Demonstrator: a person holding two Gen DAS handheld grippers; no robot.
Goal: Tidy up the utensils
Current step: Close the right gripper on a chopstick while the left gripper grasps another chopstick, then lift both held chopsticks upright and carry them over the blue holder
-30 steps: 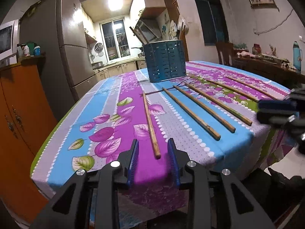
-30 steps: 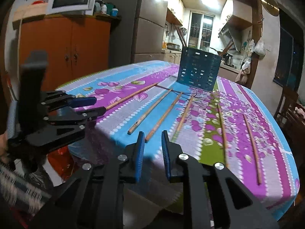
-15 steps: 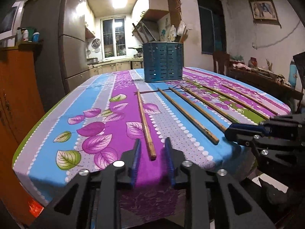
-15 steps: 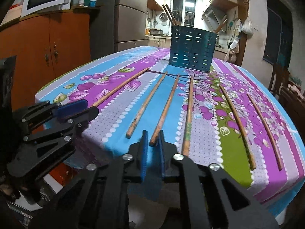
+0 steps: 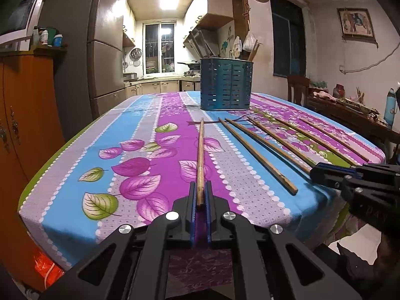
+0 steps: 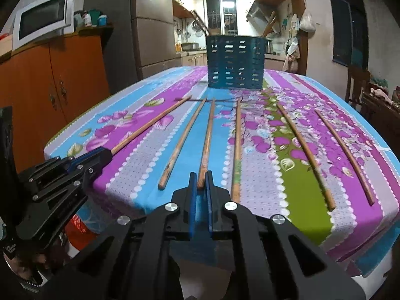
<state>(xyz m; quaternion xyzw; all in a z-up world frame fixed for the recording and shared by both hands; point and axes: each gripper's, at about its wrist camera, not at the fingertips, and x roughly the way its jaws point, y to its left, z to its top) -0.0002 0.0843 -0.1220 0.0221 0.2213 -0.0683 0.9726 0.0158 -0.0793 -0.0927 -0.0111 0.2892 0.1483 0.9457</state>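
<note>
Chopsticks (image 6: 237,145): six flat on tabletop (image 5: 75,175), none binned yet. Holder (image 5: 226,83) at 12 o'clock, far end. Left gripper (image 5: 200,195) fingers pinch leftmost stick (image 5: 200,160); right gripper (image 6: 200,182) fingers clamp third stick (image 6: 207,140).

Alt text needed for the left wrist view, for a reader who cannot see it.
The left gripper is closed on the near end of the leftmost chopstick, which lies on a floral tablecloth. Five more chopsticks fan out to its right, a blue slotted utensil holder stands beyond, and the right gripper enters at right.
</note>
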